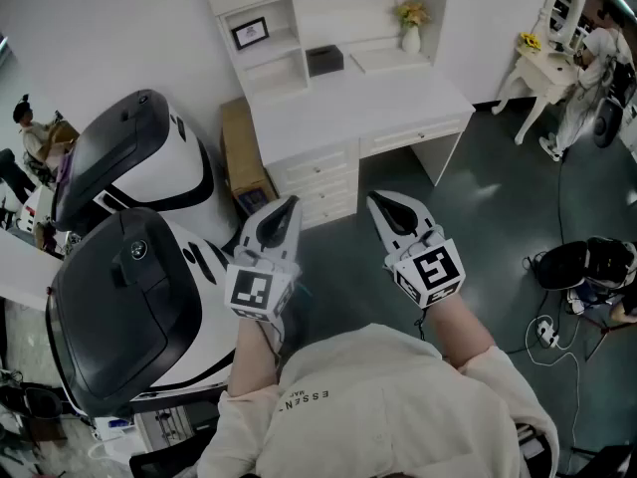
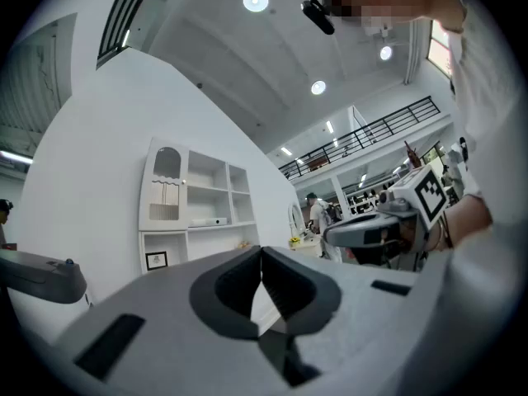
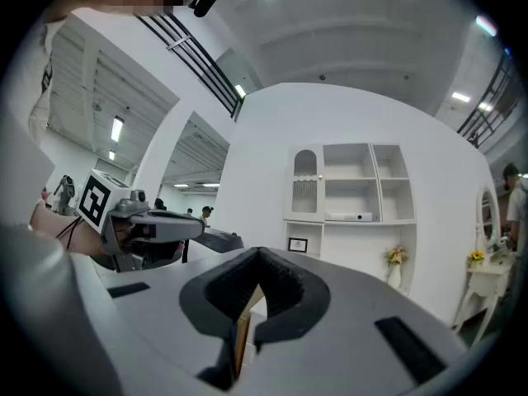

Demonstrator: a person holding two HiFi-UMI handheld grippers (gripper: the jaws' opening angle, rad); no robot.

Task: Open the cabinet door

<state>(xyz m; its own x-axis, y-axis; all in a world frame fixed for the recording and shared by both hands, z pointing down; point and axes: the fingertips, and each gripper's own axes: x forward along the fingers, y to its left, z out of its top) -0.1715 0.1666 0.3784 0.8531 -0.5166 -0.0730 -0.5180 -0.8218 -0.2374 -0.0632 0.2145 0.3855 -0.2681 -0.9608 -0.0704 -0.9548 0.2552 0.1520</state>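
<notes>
A tall white shelf unit stands against the wall above a white desk (image 1: 398, 103). Its cabinet door (image 2: 165, 190), with an arched window and a small knob, closes the top left compartment; it also shows as a closed door (image 3: 305, 184) in the right gripper view. Both grippers are held level in front of the person, well short of the desk. My left gripper (image 1: 291, 203) (image 2: 261, 251) is shut, with nothing between its jaws. My right gripper (image 1: 374, 200) (image 3: 260, 252) is shut too and empty. They are side by side, a hand's width apart.
Two large white-and-black machines (image 1: 134, 162) (image 1: 119, 307) stand close on the left. A brown board (image 1: 239, 152) leans beside the desk drawers (image 1: 318, 182). A framed picture (image 1: 250, 33) and a flower vase (image 1: 411, 30) sit on the shelves. A dressing table (image 1: 547, 63), a black bag (image 1: 582, 267) and cables (image 1: 547, 332) lie right.
</notes>
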